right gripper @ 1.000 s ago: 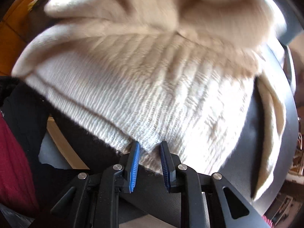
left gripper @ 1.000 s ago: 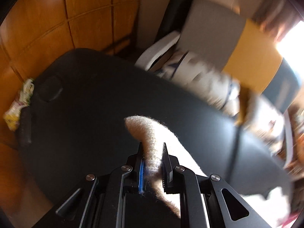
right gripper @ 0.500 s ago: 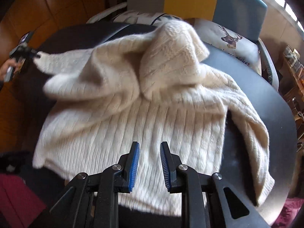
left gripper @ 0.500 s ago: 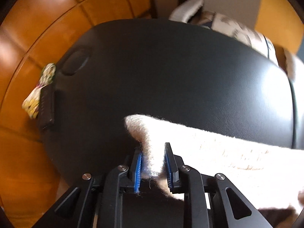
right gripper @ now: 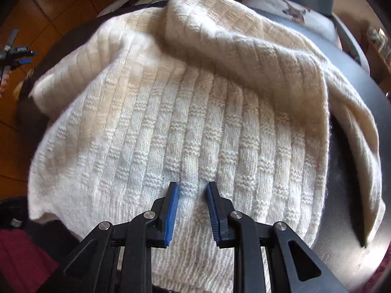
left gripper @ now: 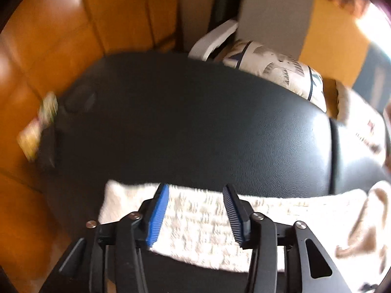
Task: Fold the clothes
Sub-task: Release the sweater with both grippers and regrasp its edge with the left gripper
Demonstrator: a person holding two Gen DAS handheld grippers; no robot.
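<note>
A cream knitted sweater [right gripper: 185, 122] lies spread on the black table [right gripper: 347, 210], its near hem cut off behind the right gripper [right gripper: 191, 188], whose jaws stand parted over the knit, holding nothing. The left gripper [left gripper: 195, 190] is released too, spread wide above a sleeve [left gripper: 195, 222]. That view is motion-blurred, so the patterned cushion [left gripper: 281, 70] beyond the table's far edge is hard to read.

1 cream sweater [right gripper: 185, 127], 2 tongs, 1 black table [left gripper: 207, 127], 2 printed cushions, 1 chair [left gripper: 273, 12]
</note>
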